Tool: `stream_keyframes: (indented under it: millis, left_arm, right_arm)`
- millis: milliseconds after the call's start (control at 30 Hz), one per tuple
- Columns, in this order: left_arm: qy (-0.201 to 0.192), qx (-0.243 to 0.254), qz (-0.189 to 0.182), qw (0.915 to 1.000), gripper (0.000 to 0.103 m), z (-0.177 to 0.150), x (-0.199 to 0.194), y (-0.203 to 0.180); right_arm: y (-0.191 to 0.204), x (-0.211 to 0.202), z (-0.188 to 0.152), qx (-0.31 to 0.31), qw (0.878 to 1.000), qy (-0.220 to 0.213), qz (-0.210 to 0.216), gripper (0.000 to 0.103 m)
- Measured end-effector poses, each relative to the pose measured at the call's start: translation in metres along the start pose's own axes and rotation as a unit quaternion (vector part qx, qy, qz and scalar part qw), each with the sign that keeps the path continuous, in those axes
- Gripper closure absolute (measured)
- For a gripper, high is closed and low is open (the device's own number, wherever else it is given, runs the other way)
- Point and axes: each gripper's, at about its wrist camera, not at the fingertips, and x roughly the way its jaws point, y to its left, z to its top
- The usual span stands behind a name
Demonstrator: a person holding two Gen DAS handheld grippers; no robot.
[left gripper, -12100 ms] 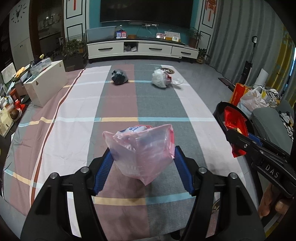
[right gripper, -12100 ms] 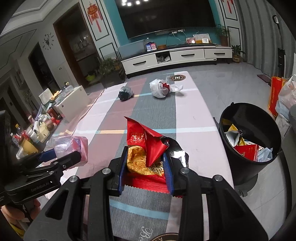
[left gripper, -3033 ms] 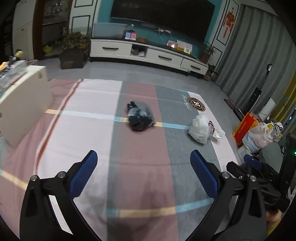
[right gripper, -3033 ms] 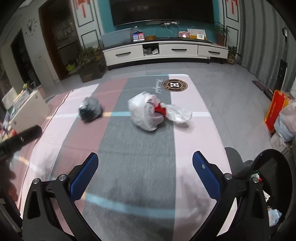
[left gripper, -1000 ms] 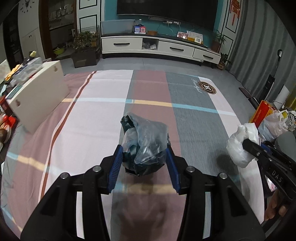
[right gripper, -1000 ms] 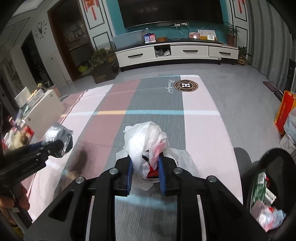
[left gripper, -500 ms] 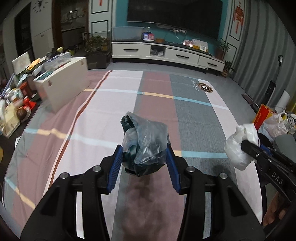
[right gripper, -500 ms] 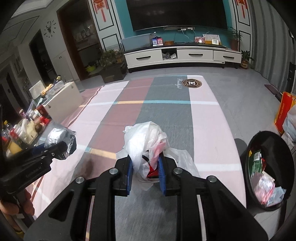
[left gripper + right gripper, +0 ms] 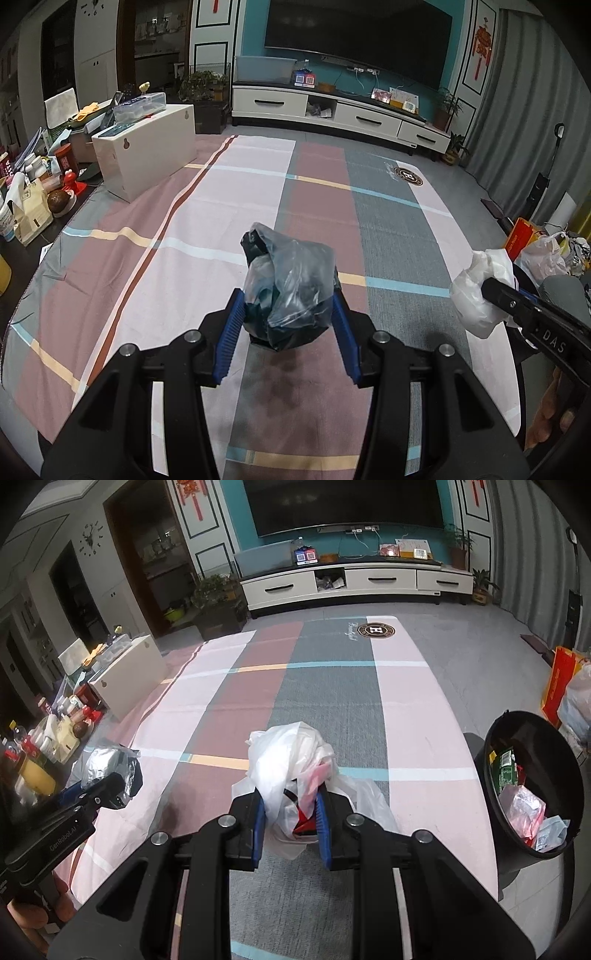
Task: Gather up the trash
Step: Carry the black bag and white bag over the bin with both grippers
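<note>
My left gripper (image 9: pixel 288 314) is shut on a dark plastic trash bag (image 9: pixel 291 284), held above the striped cloth (image 9: pixel 155 229). The same dark bag (image 9: pixel 110 768) shows at the left edge of the right wrist view. My right gripper (image 9: pixel 290 812) is shut on a white plastic bag (image 9: pixel 291 760) with something red inside. That white bag (image 9: pixel 480 291) also shows at the right of the left wrist view. A black trash bin (image 9: pixel 532 786) with wrappers in it stands on the floor to the right of the right gripper.
A white box (image 9: pixel 147 155) and several bottles and cartons (image 9: pixel 29 206) sit at the cloth's left edge. A TV cabinet (image 9: pixel 332 114) lines the far wall. A red carton (image 9: pixel 557 683) and filled bags (image 9: pixel 543 254) lie on the floor at right.
Both grippers have drawn back from the TV cabinet with their bags still held. The trash bin has come further into the right wrist view.
</note>
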Motion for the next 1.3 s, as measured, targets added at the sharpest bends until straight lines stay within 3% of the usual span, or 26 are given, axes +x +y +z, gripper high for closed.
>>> stream_keyframes:
  millis: [533,1300]
  left_arm:
    - [-0.021,-0.002,-0.008,0.9997,0.054,-0.005,-0.024,0.006]
    - [-0.049,0.015,-0.024,0.9984,0.054,-0.002,-0.05,-0.009]
  right_arm:
    - [0.025,-0.019,0.007,-0.028,0.999,-0.023,-0.008,0.079]
    - [0.015,-0.048,0.006,-0.019,0.999,-0.046,-0.016,0.079]
